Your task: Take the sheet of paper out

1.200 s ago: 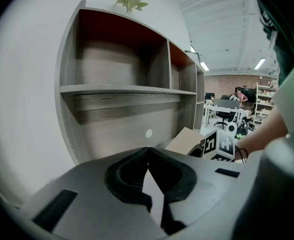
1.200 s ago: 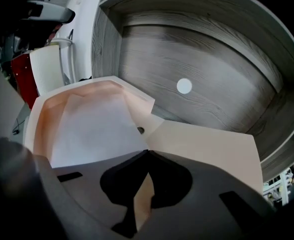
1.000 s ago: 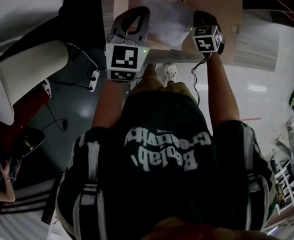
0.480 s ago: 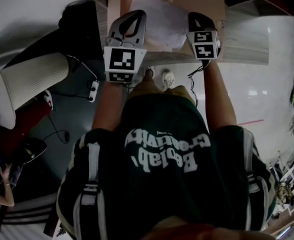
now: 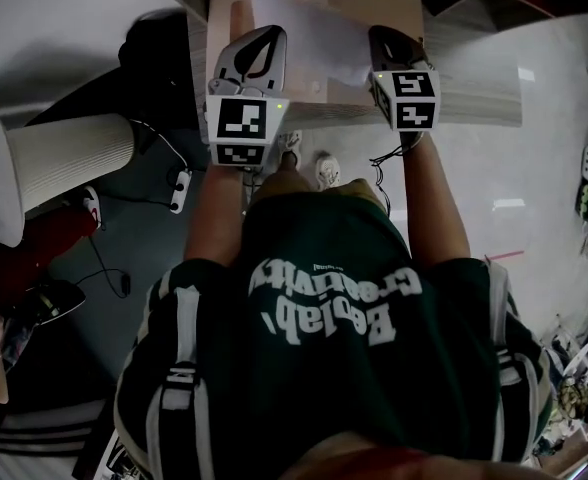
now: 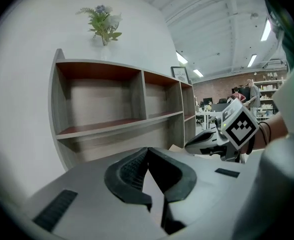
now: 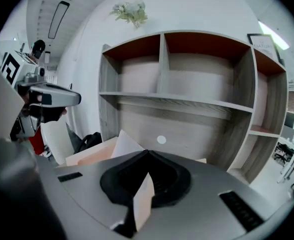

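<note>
Drawing a sheet of paper (image 5: 309, 30) from a tan folder (image 5: 389, 8), a person in a dark green shirt works two hand-held tools over a wood-grain worktop (image 5: 479, 98) in front of an open shelf unit (image 7: 187, 99). The right tool (image 5: 382, 38) is closed on the sheet's near right edge. The right gripper view shows a white sliver pinched between the dark pads (image 7: 167, 180), with a corner of the page rising above the folder behind. The left tool (image 5: 271, 34) hangs over the folder's left side, its jaws brought together at the tips with nothing visible between them. Whether it presses on the folder cannot be made out. Much of the sheet appears to lie across the folder, though its far end may yet be tucked inside. Finishing cleanly likely calls for a level, steady pull toward the person, along the folder's length, so the thin page does not crease or tear at the pinch. Steadying the folder with the left tool would likely stop it sliding along with the page.
</note>
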Tool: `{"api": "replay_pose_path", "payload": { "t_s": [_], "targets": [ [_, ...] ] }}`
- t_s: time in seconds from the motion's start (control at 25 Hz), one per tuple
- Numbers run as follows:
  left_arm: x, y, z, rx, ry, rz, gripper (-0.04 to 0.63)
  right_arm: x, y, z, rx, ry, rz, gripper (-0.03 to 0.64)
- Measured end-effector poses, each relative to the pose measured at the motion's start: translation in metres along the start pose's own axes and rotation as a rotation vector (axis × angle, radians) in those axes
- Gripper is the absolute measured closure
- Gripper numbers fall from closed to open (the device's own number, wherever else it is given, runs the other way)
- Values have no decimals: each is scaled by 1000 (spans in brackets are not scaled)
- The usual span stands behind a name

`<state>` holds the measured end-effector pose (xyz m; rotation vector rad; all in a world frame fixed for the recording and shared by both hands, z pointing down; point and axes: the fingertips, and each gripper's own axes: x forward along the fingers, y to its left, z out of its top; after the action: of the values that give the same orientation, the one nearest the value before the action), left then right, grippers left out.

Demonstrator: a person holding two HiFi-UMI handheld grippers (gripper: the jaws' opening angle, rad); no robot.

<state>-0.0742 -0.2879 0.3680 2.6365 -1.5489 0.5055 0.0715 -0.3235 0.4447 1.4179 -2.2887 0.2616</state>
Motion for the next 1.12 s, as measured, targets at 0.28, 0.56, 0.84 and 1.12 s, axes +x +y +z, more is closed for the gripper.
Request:
{"api": "replay_pose_path", "payload": {
  "t_s": [0.28, 0.56, 0.84, 1.12],
  "targets": [
    [-17, -12, 14, 11, -36, 35, 577, -29, 1, 36, 7, -115, 28, 583],
    [-34, -29, 15, 8, -42, 91, 577, -57, -1, 47, -8, -185, 57, 584],
    [-54, -45, 17, 11, -49, 122, 576, -90, 4, 55, -2, -248, 87, 584],
    [-60, -58, 25, 43, -52, 122, 576, -112, 1, 57, 20, -293, 96, 584]
  ]
}}
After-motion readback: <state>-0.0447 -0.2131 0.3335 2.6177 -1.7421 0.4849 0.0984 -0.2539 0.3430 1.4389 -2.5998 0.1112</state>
